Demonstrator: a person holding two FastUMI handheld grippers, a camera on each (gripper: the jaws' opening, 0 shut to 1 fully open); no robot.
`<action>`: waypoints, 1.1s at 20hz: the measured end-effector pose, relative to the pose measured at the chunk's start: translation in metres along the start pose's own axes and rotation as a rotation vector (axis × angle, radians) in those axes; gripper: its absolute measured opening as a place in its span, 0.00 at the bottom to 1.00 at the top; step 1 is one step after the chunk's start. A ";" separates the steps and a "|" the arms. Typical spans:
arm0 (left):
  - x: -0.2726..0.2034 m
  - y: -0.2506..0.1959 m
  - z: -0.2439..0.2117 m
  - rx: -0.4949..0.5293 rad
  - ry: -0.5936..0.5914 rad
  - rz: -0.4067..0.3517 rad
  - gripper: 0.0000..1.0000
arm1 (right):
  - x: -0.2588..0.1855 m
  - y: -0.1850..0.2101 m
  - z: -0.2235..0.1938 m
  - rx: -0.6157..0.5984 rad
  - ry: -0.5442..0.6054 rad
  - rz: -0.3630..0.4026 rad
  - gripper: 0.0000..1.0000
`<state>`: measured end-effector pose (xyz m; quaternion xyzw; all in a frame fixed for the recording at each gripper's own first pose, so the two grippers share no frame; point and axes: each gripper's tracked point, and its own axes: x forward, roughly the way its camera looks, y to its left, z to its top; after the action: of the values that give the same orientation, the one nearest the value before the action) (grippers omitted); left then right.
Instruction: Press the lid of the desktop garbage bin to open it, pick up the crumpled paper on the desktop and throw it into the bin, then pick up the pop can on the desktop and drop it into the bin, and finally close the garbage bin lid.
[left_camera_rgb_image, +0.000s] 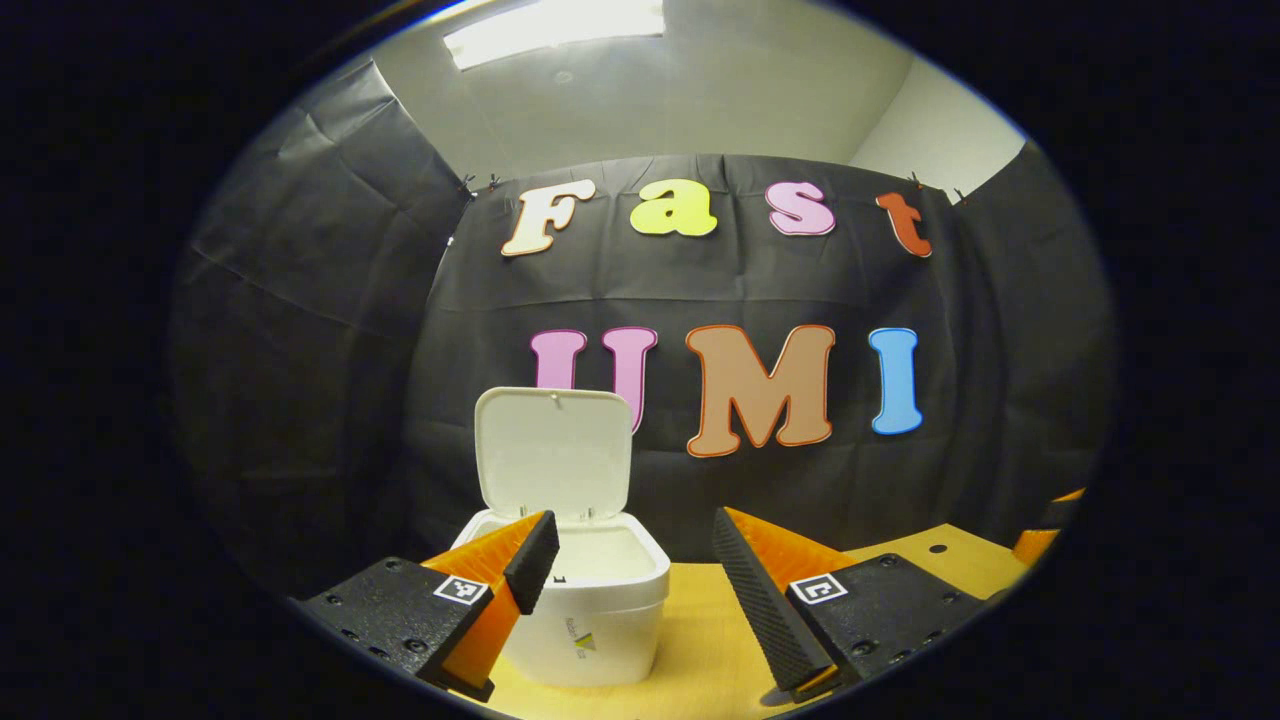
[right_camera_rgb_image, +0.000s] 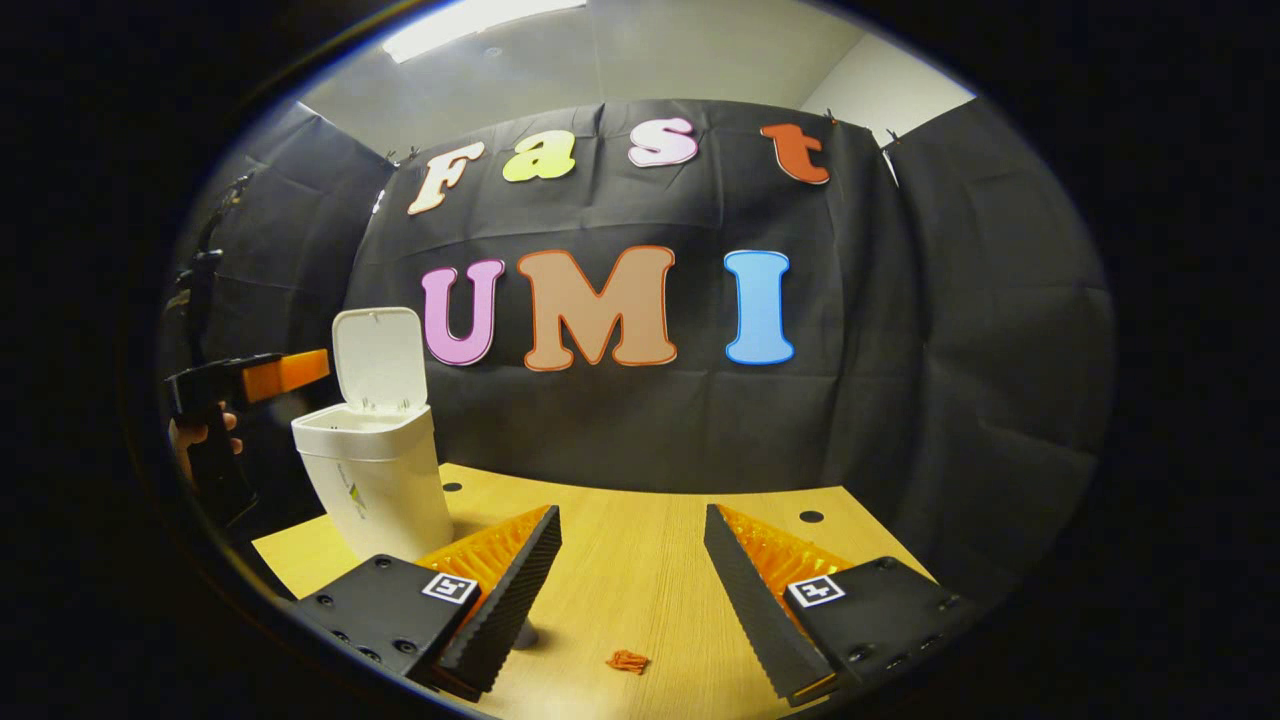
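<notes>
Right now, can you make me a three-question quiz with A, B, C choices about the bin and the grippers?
1. Where does the bin stand in the right gripper view?
A. on the table's left part
B. on the floor
C. on a shelf

2. What colour is the bin?
A. blue
B. white
C. green

3. How is the bin's lid?
A. shut flat
C. taken off and lying on the table
B. standing up open

Answers: 1 A, it sits on the wooden table left of the right gripper. 2 B, body and lid are both white. 3 B, the lid stands upright behind the open top, just past the open left gripper.
</notes>
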<state>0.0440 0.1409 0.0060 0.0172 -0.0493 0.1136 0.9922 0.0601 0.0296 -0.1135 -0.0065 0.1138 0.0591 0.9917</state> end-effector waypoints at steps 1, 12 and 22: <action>-0.006 -0.006 -0.003 -0.010 0.006 -0.013 0.93 | 0.004 0.000 -0.007 -0.003 0.014 0.002 0.96; -0.055 -0.022 -0.033 0.004 0.111 -0.037 0.92 | 0.059 0.015 -0.124 -0.028 0.273 0.034 0.97; -0.077 -0.018 -0.039 0.036 0.158 -0.024 0.92 | 0.075 0.015 -0.233 -0.114 0.509 0.033 0.87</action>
<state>-0.0231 0.1083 -0.0411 0.0267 0.0314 0.1035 0.9938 0.0790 0.0467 -0.3574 -0.0751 0.3562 0.0781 0.9281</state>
